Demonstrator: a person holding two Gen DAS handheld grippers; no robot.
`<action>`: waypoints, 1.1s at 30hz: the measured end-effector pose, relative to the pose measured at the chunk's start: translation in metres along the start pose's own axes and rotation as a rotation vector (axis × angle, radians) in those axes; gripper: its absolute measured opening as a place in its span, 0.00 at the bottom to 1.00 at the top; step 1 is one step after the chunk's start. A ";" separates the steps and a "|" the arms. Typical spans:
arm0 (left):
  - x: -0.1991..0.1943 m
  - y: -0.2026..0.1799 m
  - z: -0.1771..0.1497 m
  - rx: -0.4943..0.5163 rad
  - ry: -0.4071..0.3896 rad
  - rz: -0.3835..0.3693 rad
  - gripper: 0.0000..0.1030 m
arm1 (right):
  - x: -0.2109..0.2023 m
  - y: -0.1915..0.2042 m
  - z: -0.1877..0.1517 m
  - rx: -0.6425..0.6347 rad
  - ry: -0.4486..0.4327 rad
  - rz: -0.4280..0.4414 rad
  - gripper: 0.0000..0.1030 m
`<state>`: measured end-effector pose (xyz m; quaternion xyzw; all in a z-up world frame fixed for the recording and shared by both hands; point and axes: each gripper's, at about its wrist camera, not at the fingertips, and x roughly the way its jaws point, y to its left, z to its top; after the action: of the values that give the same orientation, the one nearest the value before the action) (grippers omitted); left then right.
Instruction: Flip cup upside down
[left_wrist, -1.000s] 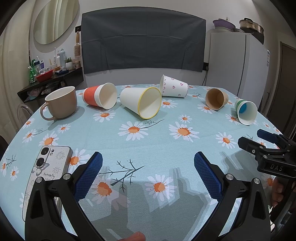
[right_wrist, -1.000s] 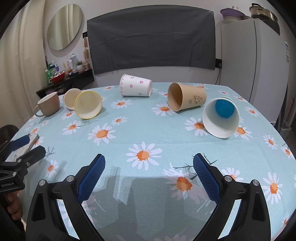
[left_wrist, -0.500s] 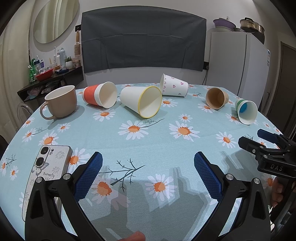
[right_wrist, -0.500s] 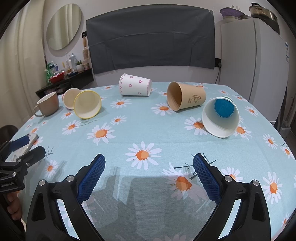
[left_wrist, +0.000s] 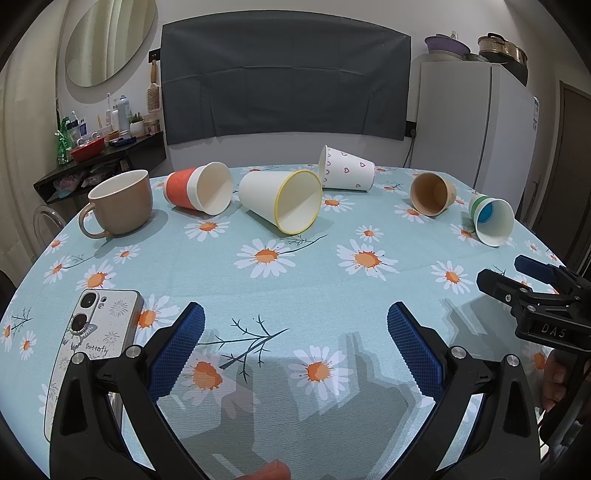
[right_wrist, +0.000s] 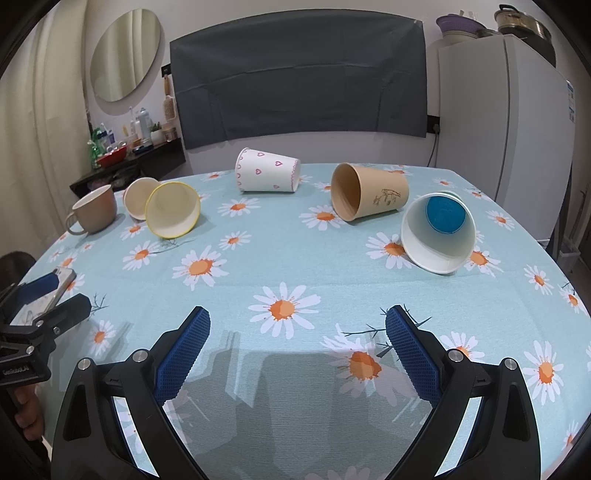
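Several paper cups lie on their sides on the daisy tablecloth (left_wrist: 295, 280): a red-banded cup (left_wrist: 199, 192), a yellow-rimmed white cup (left_wrist: 284, 205), a heart-print cup (left_wrist: 347, 169), a brown cup (left_wrist: 430, 194) and a white cup with a blue bottom (left_wrist: 491, 220). In the right wrist view the blue-bottomed cup (right_wrist: 437, 232) and brown cup (right_wrist: 369, 197) are nearest. My left gripper (left_wrist: 295, 343) is open and empty near the front edge. My right gripper (right_wrist: 297, 339) is open and empty too.
A tan mug (left_wrist: 120, 208) stands upright at the far left. A phone (left_wrist: 90, 347) lies by my left gripper's left finger. My right gripper shows at the right edge of the left wrist view (left_wrist: 524, 280). A fridge (right_wrist: 506, 122) stands behind the table.
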<state>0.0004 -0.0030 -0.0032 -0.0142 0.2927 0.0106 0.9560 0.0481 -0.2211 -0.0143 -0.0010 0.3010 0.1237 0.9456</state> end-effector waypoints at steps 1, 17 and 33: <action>0.000 0.000 0.000 0.000 0.000 -0.001 0.94 | -0.001 0.000 -0.001 0.007 -0.003 -0.011 0.89; 0.013 -0.006 0.008 0.025 0.076 -0.090 0.94 | -0.014 -0.057 0.028 0.068 -0.025 -0.154 0.89; 0.031 -0.093 0.092 0.168 0.022 -0.165 0.94 | 0.011 -0.116 0.066 0.003 0.007 -0.306 0.88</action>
<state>0.0803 -0.0929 0.0576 0.0419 0.3010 -0.0930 0.9482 0.1220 -0.3259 0.0251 -0.0458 0.3007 -0.0222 0.9524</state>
